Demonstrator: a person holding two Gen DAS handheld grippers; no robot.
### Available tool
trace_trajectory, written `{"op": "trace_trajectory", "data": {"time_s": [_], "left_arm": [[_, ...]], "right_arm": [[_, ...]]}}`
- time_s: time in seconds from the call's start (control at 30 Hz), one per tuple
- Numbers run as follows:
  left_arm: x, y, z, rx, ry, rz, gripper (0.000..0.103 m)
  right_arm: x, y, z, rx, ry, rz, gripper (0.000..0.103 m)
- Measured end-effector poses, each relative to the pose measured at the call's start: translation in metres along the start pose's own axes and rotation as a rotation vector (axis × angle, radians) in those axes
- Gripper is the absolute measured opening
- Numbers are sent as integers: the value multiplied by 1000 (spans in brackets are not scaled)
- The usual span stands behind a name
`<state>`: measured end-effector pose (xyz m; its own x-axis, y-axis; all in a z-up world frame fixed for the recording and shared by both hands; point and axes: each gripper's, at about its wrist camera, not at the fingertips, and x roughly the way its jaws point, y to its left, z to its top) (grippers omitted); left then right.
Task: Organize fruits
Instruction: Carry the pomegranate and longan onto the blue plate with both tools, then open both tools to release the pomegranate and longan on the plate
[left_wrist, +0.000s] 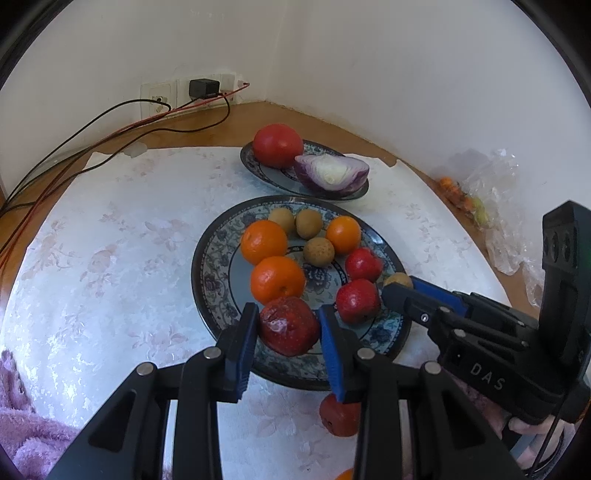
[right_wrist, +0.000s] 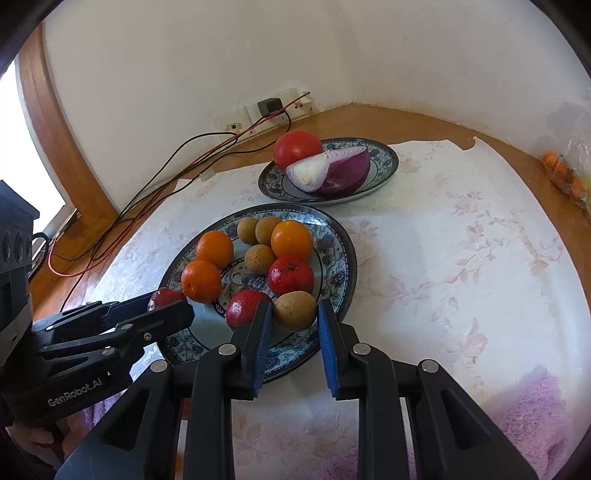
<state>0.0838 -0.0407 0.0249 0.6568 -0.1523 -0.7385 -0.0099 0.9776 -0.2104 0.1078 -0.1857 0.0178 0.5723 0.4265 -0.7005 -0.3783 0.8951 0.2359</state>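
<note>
The left claw is clamped on a dark red fruit, held over the near rim of the large patterned plate. The right claw is clamped on a brown round fruit above the same plate's near edge.

Only the left wrist view shows a red fruit on the cloth just in front of the plate, partly hidden behind the left claw's own finger, and an orange sliver at the bottom edge, too cut off to identify. Only the right wrist view shows the wooden window frame at the left.

On the large plate lie three oranges, three more brown fruits and two small red fruits. Behind it, just apart, a smaller plate carries a tomato and a halved red onion, which touch each other. Both plates sit on a pale flowered cloth over the wooden desk.

Black and red cables run from the wall sockets across the desk's far left corner. A crumpled clear bag with orange bits inside lies at the right edge. Purple fuzzy fabric shows at the near corner.
</note>
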Motion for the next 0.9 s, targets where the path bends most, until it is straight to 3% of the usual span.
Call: {"op": "trace_trajectory", "data": {"time_s": [0.8,0.9], "left_arm": [[10,2,-2,5,23,4,35],[6,0,-2,10,8,0,35]], "right_arm": [[3,3,0,-14,1,-3,26],[3,4,-1,-18,0,4,31]]}}
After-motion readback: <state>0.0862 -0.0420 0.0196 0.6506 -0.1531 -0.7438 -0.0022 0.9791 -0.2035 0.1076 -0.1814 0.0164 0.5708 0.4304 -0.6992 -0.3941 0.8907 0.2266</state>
